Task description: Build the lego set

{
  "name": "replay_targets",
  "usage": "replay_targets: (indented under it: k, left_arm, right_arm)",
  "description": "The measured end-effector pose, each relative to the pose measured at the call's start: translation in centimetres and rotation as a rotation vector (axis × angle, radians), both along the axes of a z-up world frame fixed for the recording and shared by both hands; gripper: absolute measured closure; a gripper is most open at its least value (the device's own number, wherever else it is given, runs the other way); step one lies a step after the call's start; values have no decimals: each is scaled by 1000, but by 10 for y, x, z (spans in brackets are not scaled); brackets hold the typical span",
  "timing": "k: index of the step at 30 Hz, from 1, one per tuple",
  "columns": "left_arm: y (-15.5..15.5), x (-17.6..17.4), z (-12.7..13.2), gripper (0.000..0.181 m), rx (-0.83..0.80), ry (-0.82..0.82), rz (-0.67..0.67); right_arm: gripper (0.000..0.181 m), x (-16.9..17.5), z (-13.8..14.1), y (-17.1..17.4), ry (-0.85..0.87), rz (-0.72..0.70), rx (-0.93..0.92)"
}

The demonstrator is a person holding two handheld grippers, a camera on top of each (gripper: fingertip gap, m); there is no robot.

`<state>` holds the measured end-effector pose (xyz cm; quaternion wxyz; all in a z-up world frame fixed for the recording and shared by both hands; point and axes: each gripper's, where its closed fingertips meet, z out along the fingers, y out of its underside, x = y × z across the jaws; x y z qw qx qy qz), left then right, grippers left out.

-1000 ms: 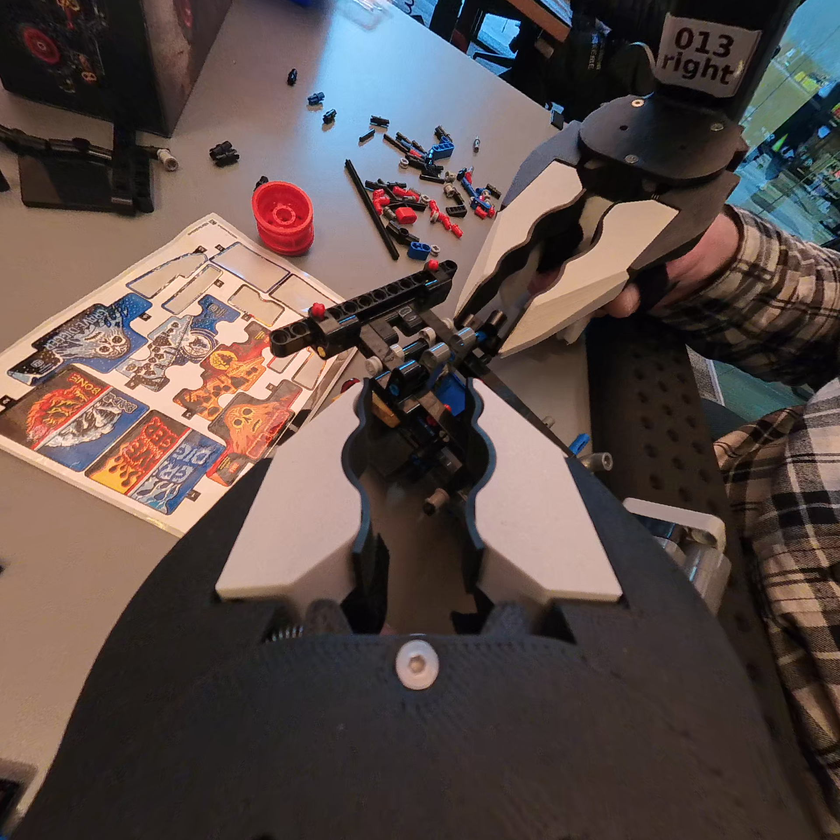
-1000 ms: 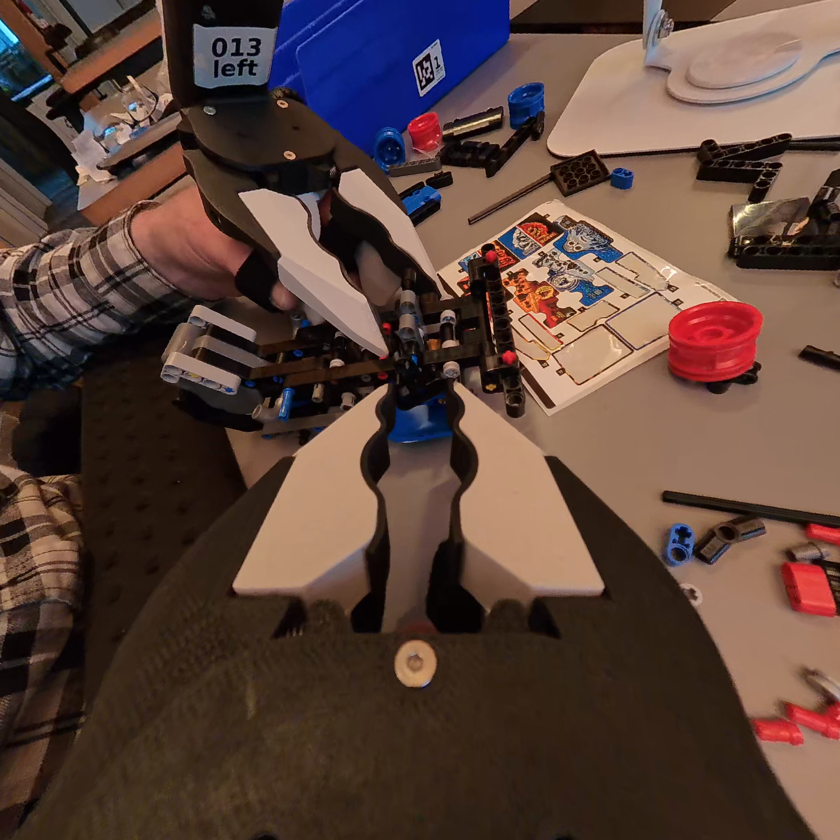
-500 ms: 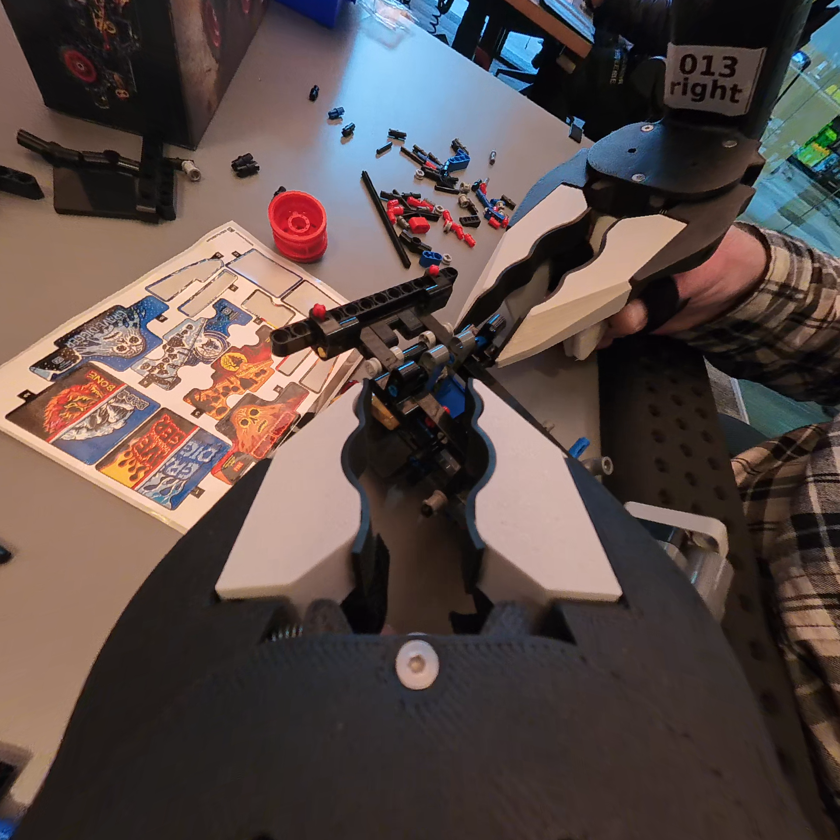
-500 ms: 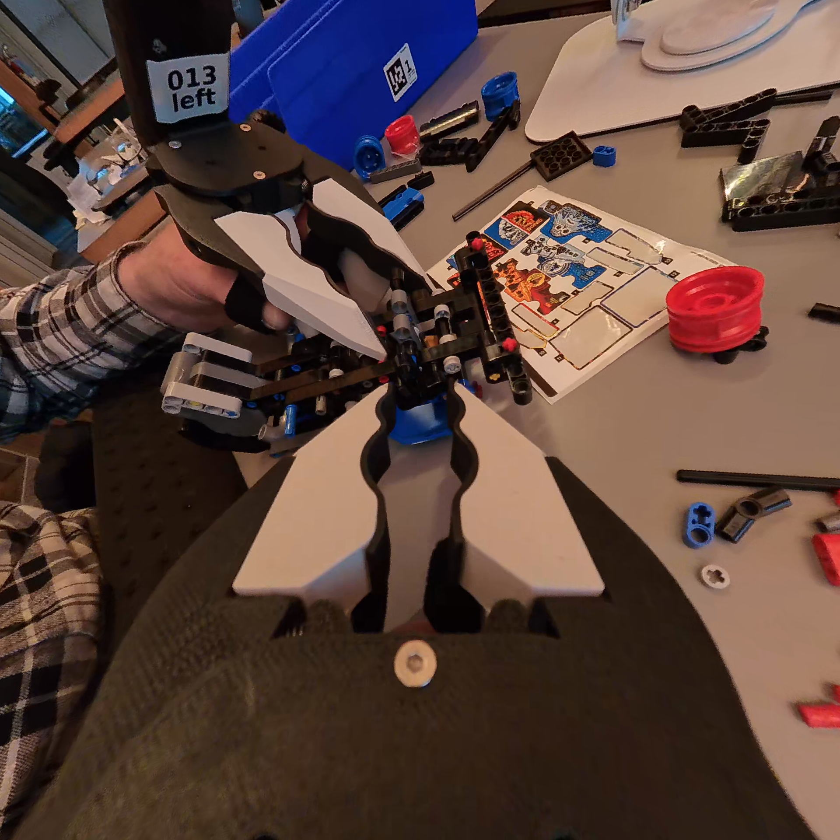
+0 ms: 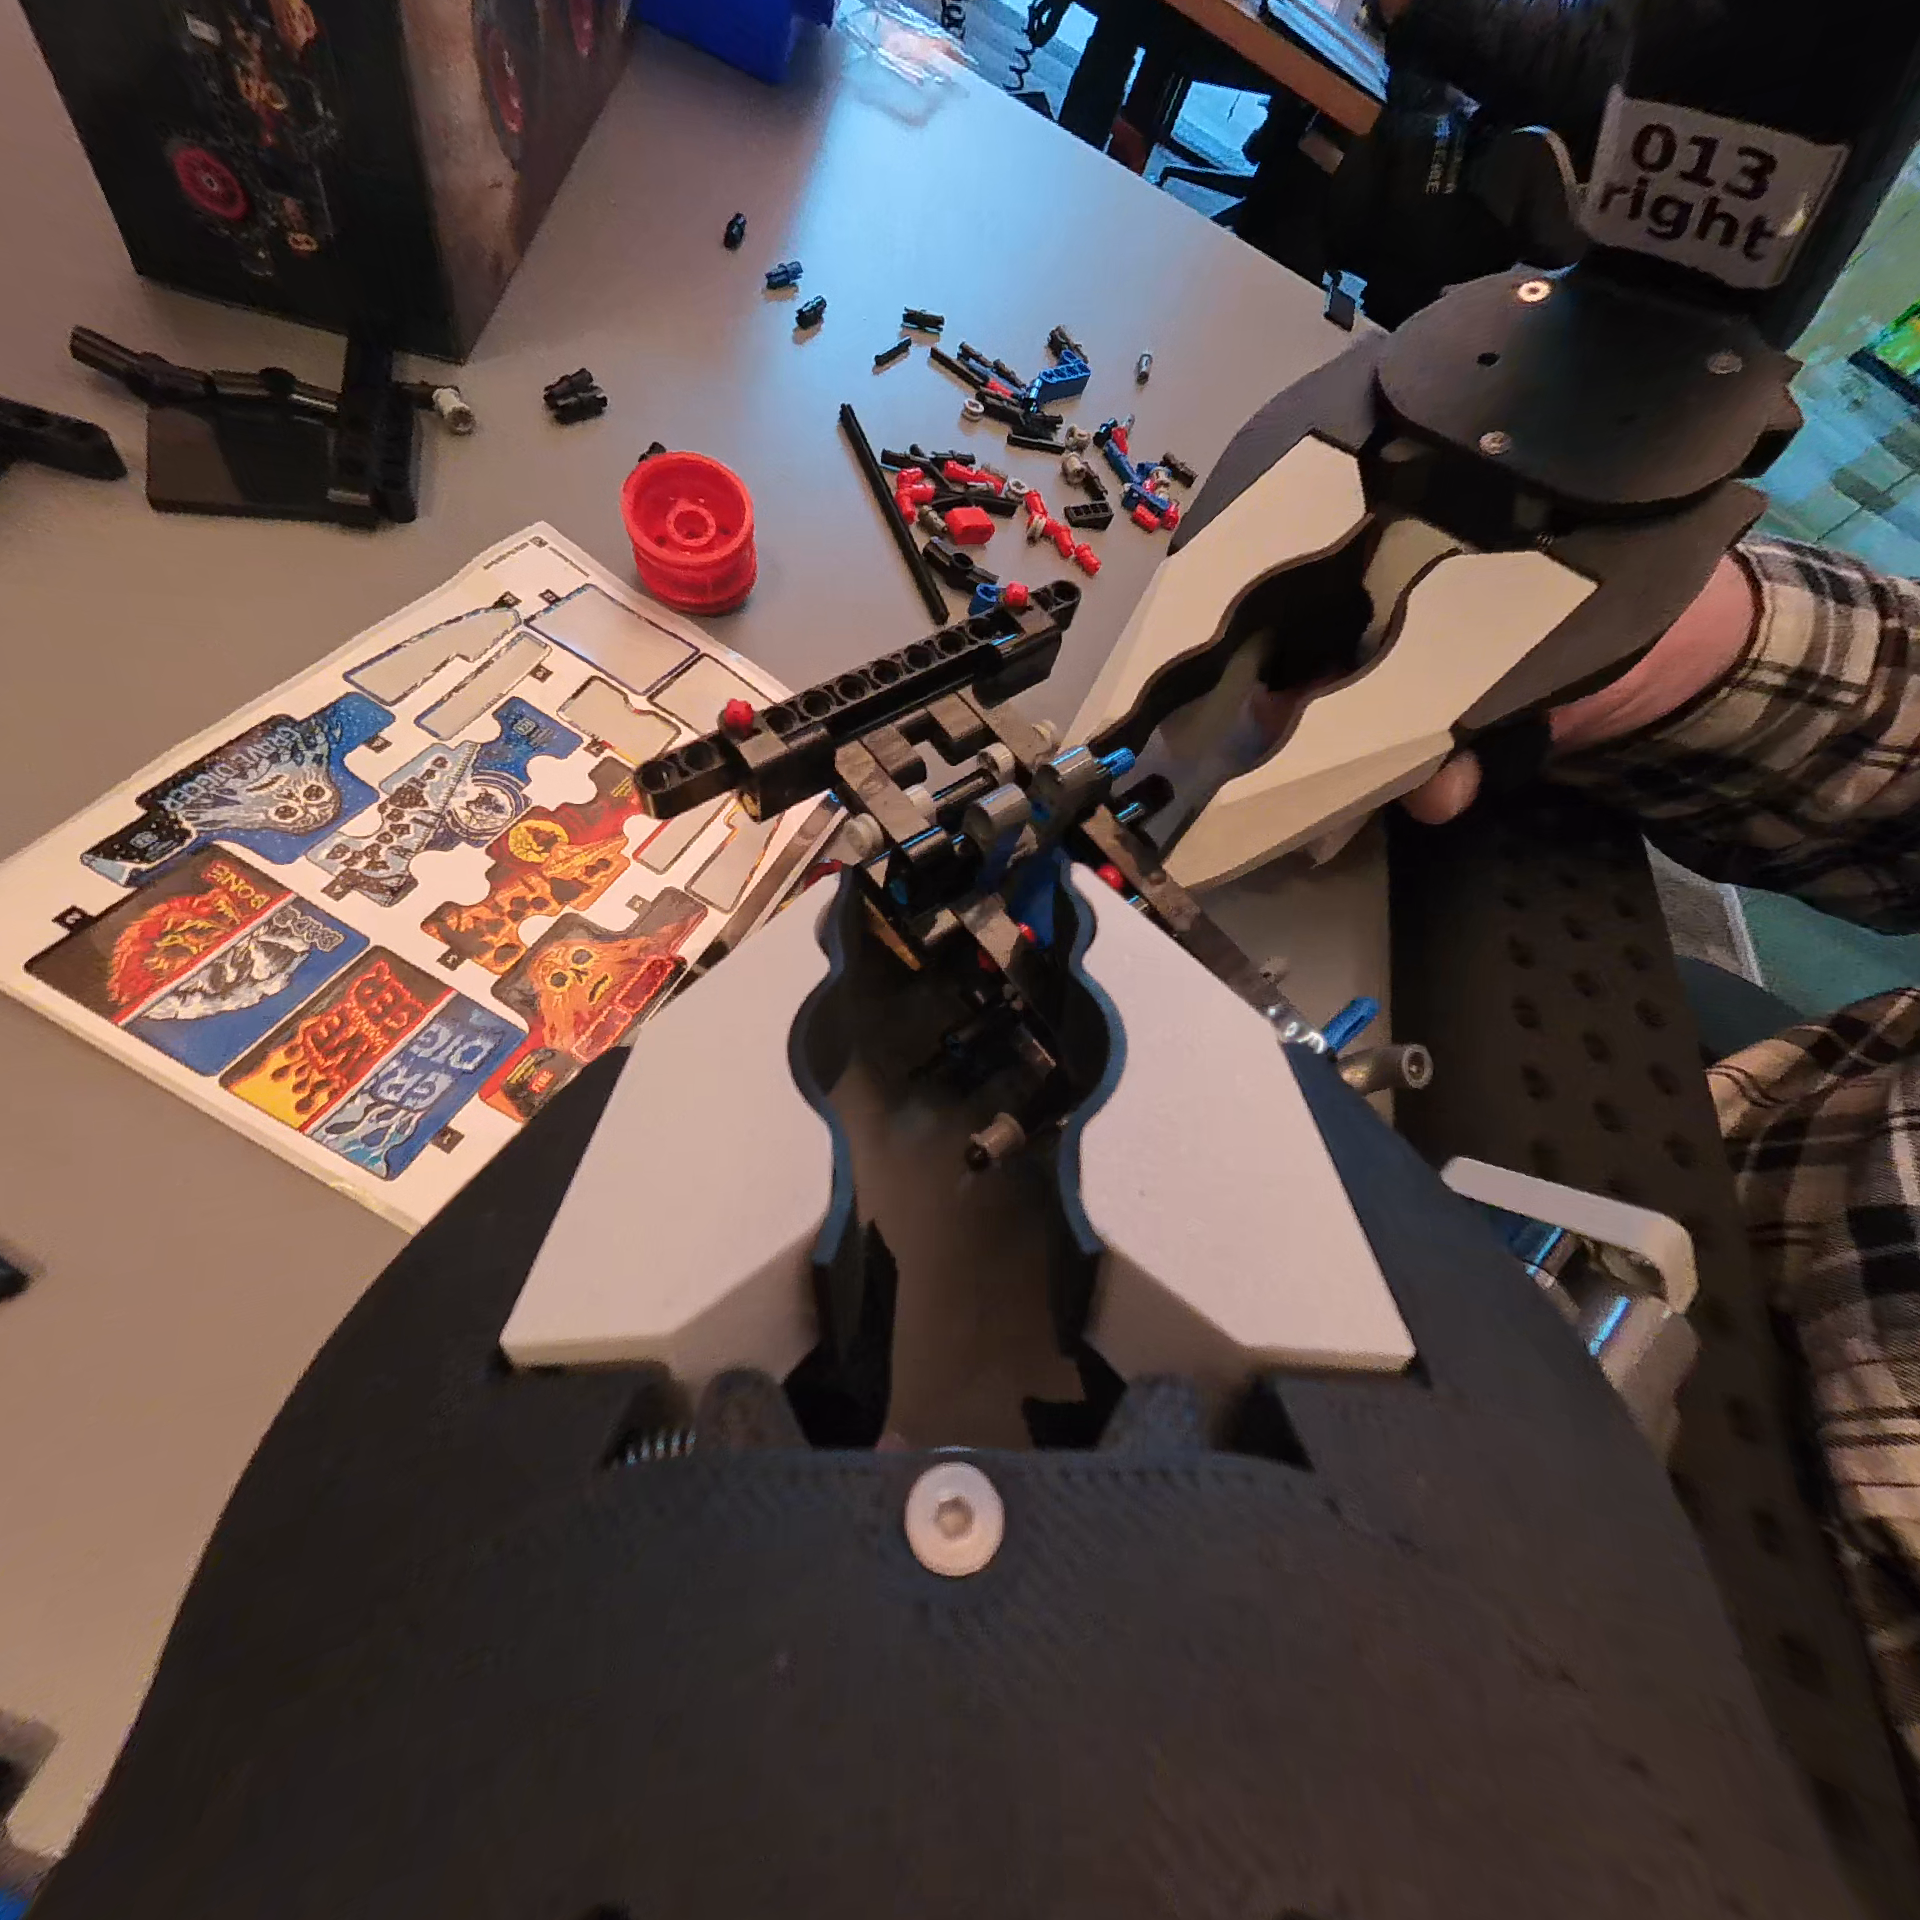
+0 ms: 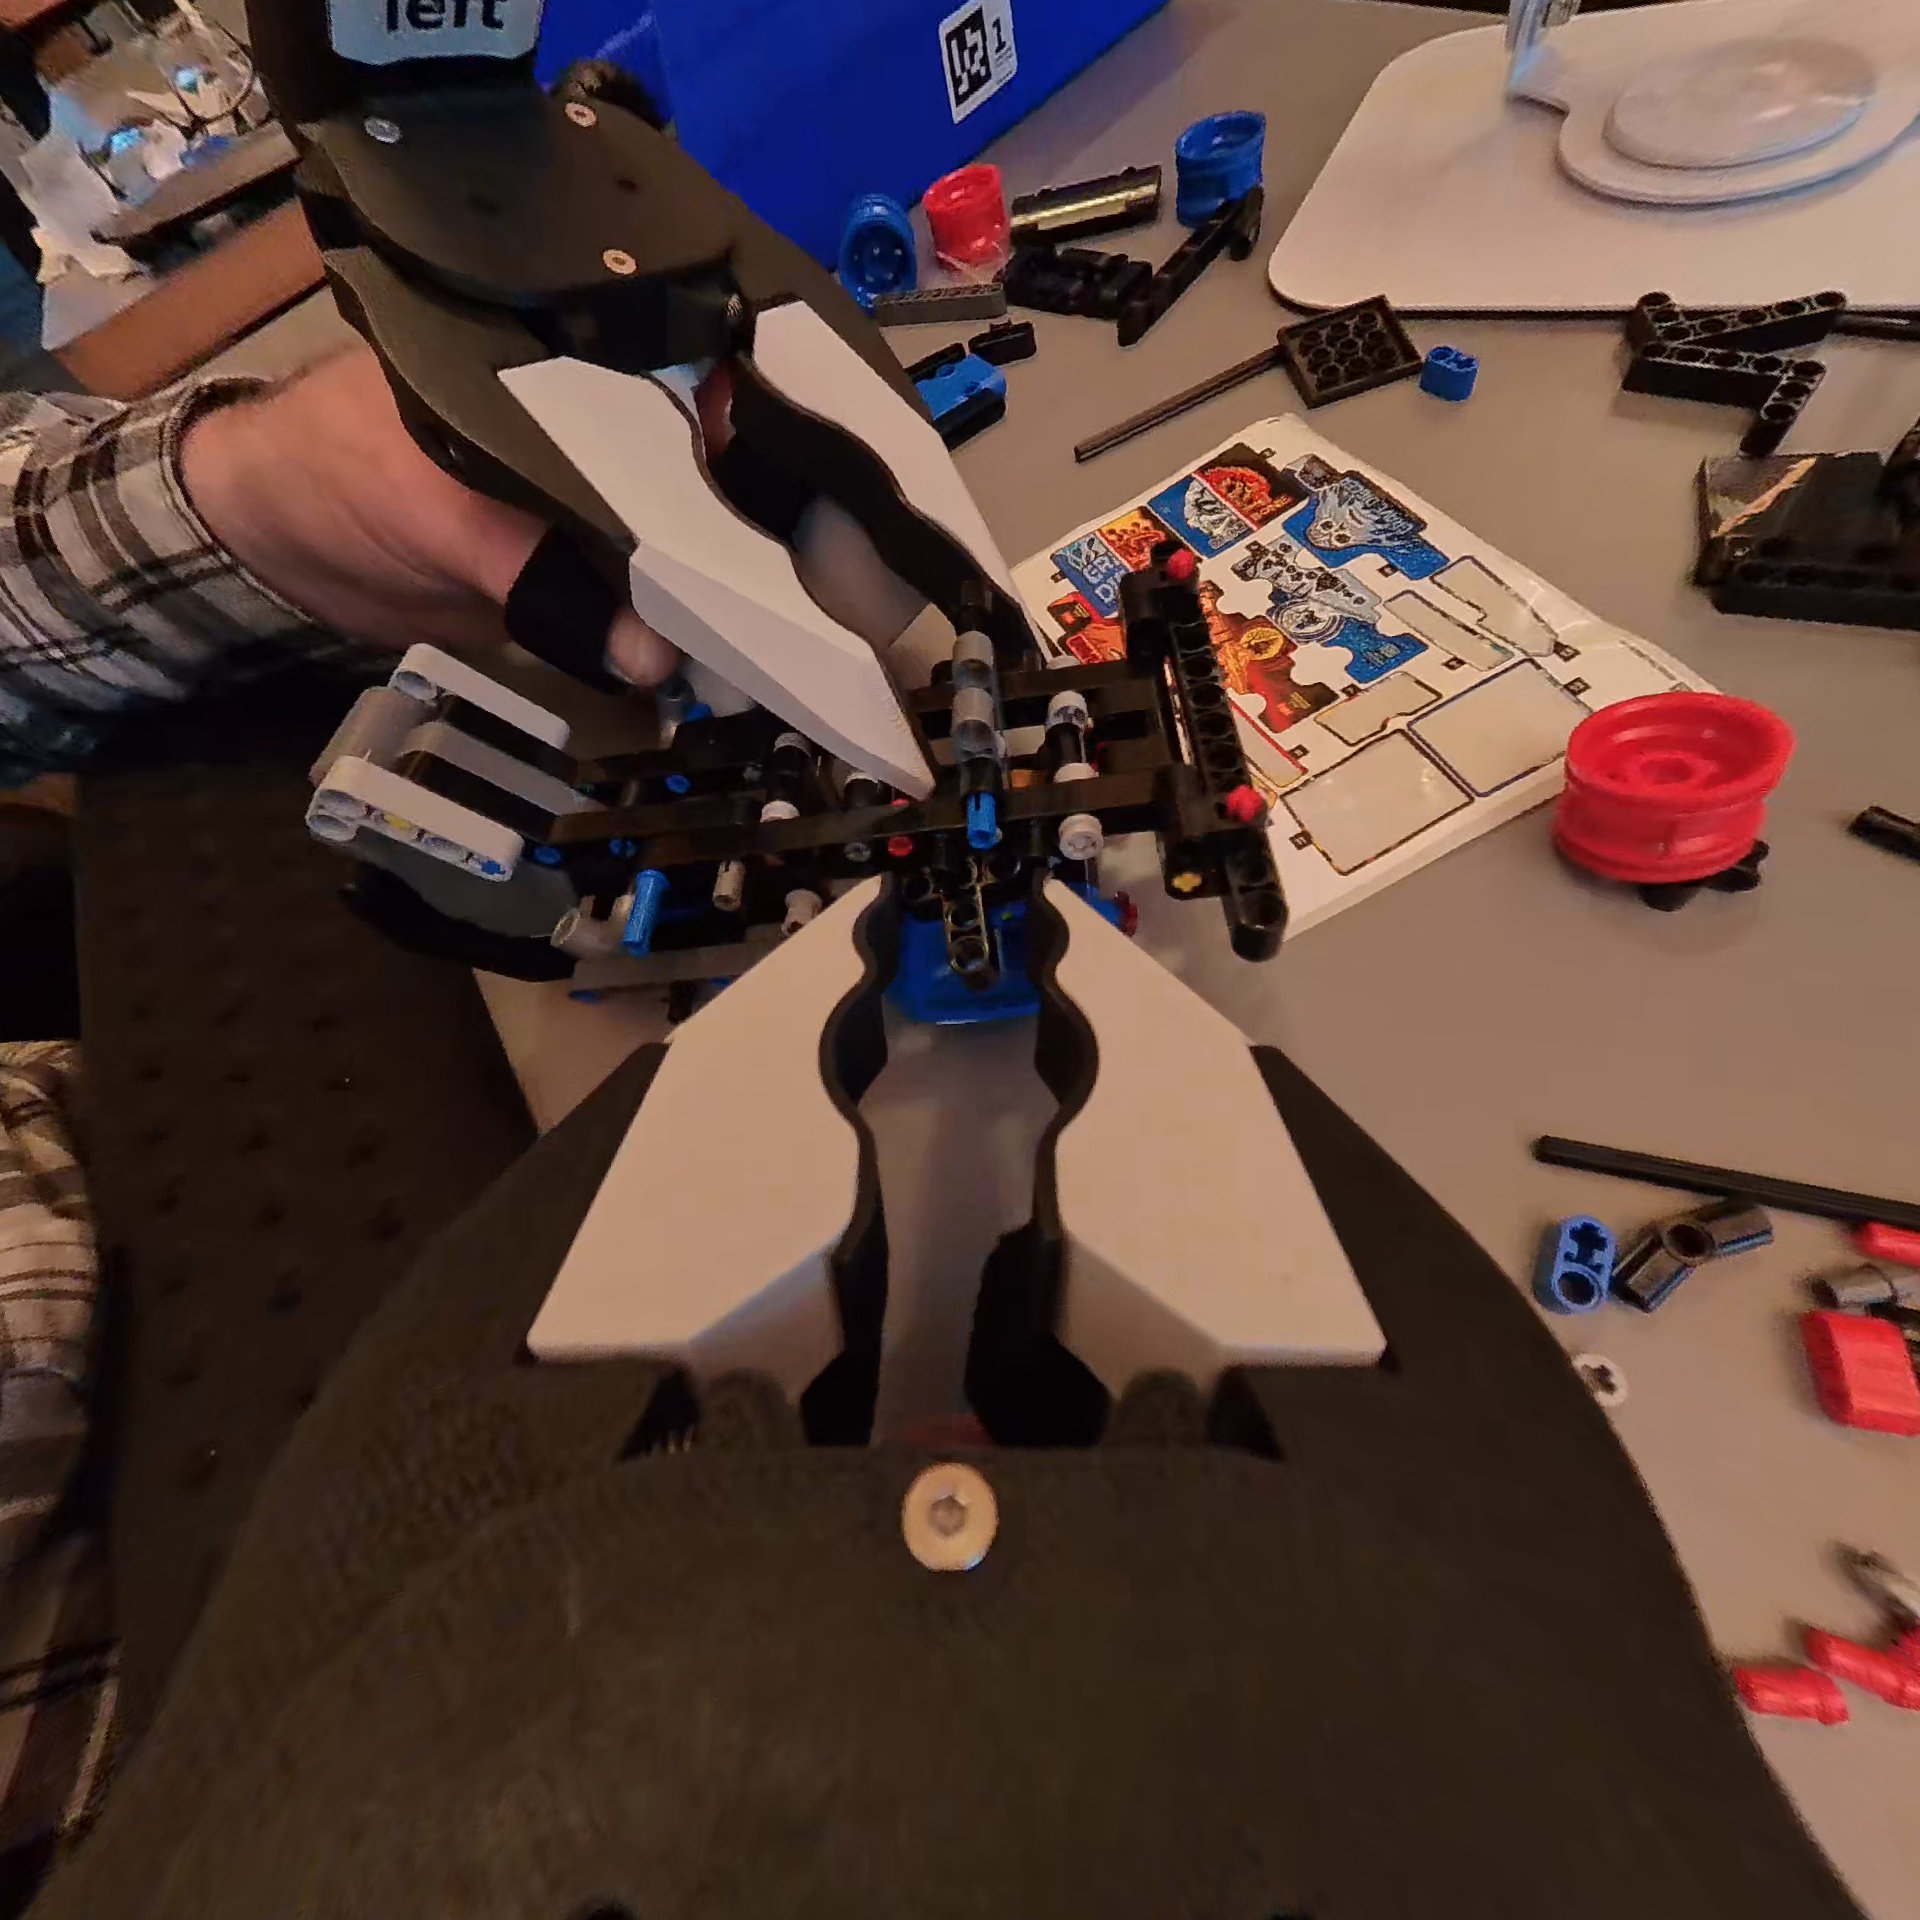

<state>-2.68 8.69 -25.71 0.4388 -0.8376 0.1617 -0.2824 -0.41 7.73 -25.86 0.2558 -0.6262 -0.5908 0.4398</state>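
A half-built black Lego chassis point(image 5: 883, 707) with grey, blue and red pins is held above the table's near edge. My left gripper point(image 5: 961, 894) is shut on its middle. My right gripper point(image 5: 1132, 821) comes in from the right and grips the same chassis at its side. In the right wrist view the chassis point(image 6: 1195, 727) lies crosswise. My right gripper point(image 6: 966, 904) is shut on its blue and black underside. The left gripper point(image 6: 935, 727) clamps it from above. White beams point(image 6: 416, 769) stick out at the chassis' left end.
A sticker sheet point(image 5: 364, 831) and a red wheel point(image 5: 688, 540) lie on the grey table, with a scatter of small pins point(image 5: 997, 499) beyond. The set's box point(image 5: 312, 156) and a black sub-assembly point(image 5: 281, 457) stand at the far left. A black perforated mat point(image 5: 1538, 1039) lies at the right. The grippers are tip to tip, or close to it. It is some 10 cm from my left tips to the red wheel point(image 5: 688, 540). Look for it in the right wrist view point(image 6: 1616, 748) too.
Both grippers keep their hold on the chassis. The pair has shifted a little together over the table, and the left gripper sits higher in the right wrist view.
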Motion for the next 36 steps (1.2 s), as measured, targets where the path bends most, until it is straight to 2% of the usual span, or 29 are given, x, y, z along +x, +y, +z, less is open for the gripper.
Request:
replay_targets:
  k: [11,21,36]
  left_arm:
    - [1,0,0,149,18,27,-7]
    - [1,1,1,149,26,31,-10]
    - [2,4,1,150,36,49,-14]
  right_arm:
    - [159,6,1,1,-21,12,-63]
    - [159,9,2,7,-39,-35,-110]
    - [159,9,9,6,11,-33,-81]
